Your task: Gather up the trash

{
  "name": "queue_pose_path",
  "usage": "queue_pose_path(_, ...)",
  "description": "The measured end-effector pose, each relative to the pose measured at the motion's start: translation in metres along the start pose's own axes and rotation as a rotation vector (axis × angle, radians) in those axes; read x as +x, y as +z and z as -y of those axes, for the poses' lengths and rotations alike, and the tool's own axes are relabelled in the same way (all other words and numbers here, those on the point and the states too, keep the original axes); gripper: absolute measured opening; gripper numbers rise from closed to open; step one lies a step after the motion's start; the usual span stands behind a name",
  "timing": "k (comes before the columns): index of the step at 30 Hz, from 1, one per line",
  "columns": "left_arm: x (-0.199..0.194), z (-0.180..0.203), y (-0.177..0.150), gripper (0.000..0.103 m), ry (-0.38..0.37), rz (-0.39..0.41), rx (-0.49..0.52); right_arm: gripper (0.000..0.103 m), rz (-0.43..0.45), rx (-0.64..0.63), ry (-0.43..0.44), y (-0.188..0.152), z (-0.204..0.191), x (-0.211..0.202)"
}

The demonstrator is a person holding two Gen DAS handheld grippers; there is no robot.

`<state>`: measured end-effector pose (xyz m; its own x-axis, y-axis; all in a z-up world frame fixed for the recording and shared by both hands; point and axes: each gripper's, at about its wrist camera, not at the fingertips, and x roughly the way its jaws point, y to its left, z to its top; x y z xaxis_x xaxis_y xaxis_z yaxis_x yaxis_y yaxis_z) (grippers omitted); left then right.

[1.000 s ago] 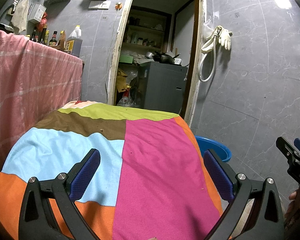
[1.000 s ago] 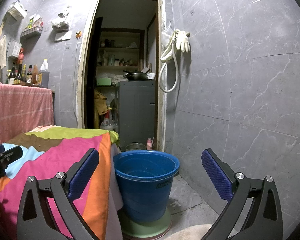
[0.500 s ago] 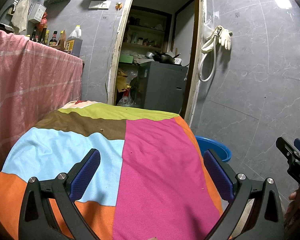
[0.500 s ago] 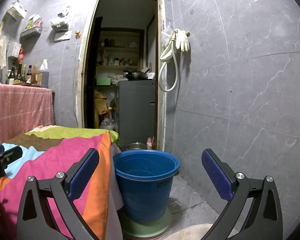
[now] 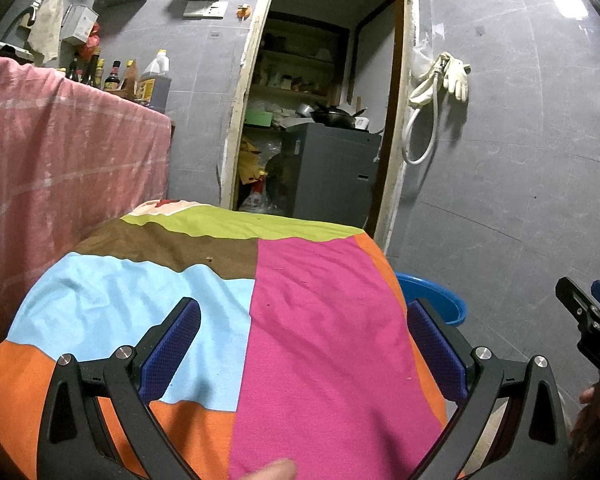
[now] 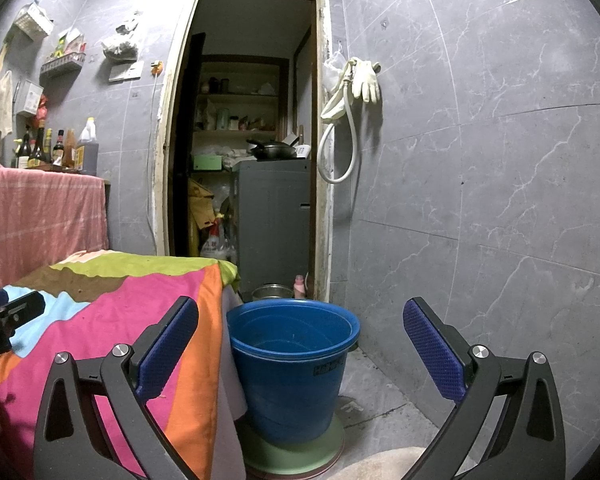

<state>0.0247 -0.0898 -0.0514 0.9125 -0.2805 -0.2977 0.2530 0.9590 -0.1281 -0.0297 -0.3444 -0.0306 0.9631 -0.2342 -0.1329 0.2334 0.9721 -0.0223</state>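
Note:
My left gripper [image 5: 302,344] is open and empty above a table covered by a colour-block cloth [image 5: 308,320] of pink, light blue, orange, brown and green. Only tiny crumbs show on the cloth. A blue bucket [image 6: 292,364] stands on the floor beside the table's right edge, on a green round base; its rim shows in the left wrist view [image 5: 440,296]. My right gripper [image 6: 300,344] is open and empty, held in front of the bucket. No larger piece of trash shows in either view.
A pink-draped counter [image 5: 68,168] with bottles [image 5: 116,76] stands at the left. An open doorway [image 6: 256,152] with a grey cabinet [image 6: 276,216] lies behind the table. A hose and gloves [image 6: 356,88] hang on the grey tiled wall. A metal bowl [image 6: 272,292] sits behind the bucket.

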Motion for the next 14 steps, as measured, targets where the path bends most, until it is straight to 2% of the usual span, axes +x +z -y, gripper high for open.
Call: queue_pose_path(14, 0.0011, 0.0004, -0.004, 0.101, 0.011, -0.006, 0.002, 0.103, 0.0, 0.0, -0.001, 0.0006, -0.0011, -0.0005)
